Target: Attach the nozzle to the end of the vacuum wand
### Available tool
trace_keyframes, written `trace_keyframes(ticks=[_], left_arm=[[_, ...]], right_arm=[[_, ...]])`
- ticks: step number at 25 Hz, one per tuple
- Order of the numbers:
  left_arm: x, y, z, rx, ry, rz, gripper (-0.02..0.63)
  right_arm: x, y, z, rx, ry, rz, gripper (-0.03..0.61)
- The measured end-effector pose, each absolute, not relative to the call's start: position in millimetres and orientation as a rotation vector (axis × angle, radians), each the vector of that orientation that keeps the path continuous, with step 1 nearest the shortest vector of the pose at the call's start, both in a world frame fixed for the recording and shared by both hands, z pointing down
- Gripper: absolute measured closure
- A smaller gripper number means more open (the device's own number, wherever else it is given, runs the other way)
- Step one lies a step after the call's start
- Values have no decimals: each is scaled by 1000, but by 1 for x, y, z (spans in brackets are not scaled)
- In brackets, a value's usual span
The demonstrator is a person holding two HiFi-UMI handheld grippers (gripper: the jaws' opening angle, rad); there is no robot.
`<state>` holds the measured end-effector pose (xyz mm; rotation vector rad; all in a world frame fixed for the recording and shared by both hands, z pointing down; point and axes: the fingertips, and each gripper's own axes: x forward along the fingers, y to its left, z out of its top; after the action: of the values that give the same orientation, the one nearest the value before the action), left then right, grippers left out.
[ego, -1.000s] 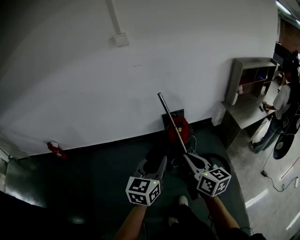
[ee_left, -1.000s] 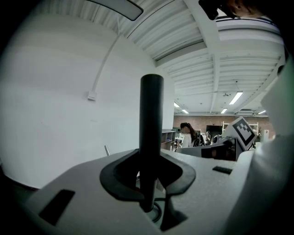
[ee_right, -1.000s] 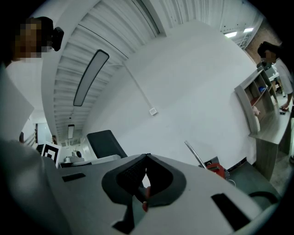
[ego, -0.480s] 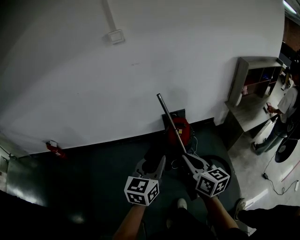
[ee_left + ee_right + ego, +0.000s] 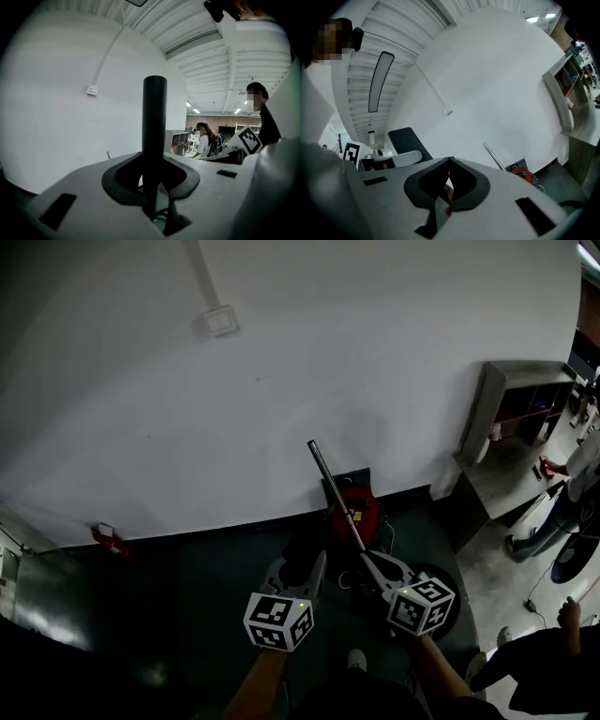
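Two tools are held side by side above the dark floor (image 5: pixel 187 596). The left tool (image 5: pixel 152 180) is clamped on the black nozzle (image 5: pixel 154 117), which stands upright between its jaws. The right tool (image 5: pixel 450 161) has its jaws pressed together. The metal wand (image 5: pixel 333 488) slants up just ahead of it, by the red vacuum (image 5: pixel 358 507), apart from the nozzle.

A small white square box (image 5: pixel 218 322) sits high on the white wall (image 5: pixel 375 352), a small red object (image 5: pixel 110 540) lies at the far left edge of the dark floor (image 5: pixel 169 615), and a grey cubby shelf (image 5: pixel 525 399) tops the grey desk (image 5: pixel 506 470) at right.
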<state>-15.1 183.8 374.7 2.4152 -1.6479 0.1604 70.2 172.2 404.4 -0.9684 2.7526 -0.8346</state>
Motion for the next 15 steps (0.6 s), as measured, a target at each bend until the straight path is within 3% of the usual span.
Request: trace_keyframes(ticks=[15], left_arm=[[-25,142,379,2401,-1675,166,528]], right_arm=[[72,131,420,-978,2744,-865,561]])
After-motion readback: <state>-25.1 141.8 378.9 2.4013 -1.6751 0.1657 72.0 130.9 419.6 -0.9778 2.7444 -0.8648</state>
